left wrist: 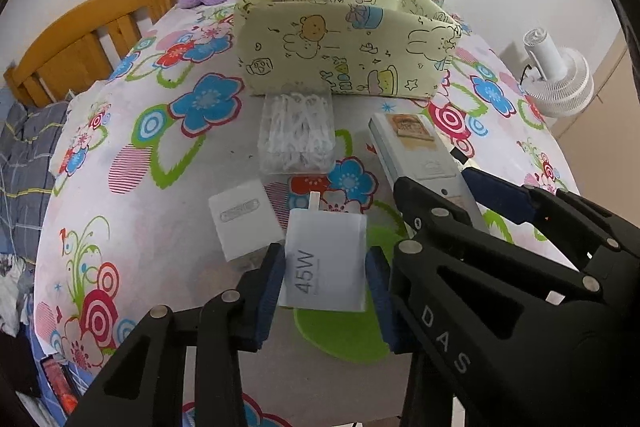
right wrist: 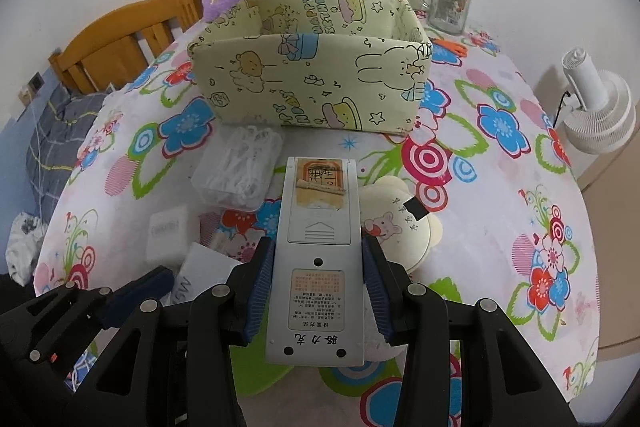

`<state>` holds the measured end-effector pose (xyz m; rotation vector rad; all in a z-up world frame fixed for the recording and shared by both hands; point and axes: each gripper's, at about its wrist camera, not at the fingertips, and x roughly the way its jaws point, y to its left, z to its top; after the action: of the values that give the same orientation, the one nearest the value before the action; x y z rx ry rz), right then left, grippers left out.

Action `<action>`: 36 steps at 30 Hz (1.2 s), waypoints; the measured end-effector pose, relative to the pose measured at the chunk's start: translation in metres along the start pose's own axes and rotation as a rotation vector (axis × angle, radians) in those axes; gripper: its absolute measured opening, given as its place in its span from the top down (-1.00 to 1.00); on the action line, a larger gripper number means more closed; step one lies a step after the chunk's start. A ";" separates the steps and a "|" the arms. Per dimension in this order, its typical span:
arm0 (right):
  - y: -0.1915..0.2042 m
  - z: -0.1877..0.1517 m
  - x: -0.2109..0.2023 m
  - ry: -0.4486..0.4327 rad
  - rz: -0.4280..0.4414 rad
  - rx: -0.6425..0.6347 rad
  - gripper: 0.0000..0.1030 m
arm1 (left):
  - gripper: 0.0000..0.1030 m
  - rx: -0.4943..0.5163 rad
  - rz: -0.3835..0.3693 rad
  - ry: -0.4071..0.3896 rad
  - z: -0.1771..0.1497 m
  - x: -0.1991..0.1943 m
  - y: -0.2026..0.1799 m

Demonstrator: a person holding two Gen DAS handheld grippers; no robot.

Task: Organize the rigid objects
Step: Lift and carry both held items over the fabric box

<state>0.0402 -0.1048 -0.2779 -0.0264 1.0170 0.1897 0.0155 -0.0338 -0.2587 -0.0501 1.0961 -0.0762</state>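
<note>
Left wrist view: left gripper (left wrist: 325, 283) clamps the white 45W charger (left wrist: 325, 263); right gripper (right wrist: 316, 291) clamps the grey remote (right wrist: 316, 259), back side up.
Either smooth casing could slip from its pads on the way to the fabric box (right wrist: 312, 83) ahead; the remote could snag the floss-pick case (right wrist: 240, 167) to its left. Floral tablecloth (right wrist: 500, 187); wooden bed frame (left wrist: 80, 43) far left.
</note>
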 end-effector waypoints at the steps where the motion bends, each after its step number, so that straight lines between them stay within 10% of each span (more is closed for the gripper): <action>1: -0.001 -0.001 0.001 0.007 0.003 0.004 0.09 | 0.14 0.002 0.003 -0.005 -0.001 0.000 -0.001; 36: -0.020 0.030 -0.040 -0.085 -0.006 0.062 0.09 | 0.07 0.055 -0.005 -0.084 0.036 -0.033 -0.019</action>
<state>0.0488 -0.1271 -0.2297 0.0344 0.9372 0.1524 0.0320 -0.0499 -0.2111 -0.0063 1.0099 -0.1077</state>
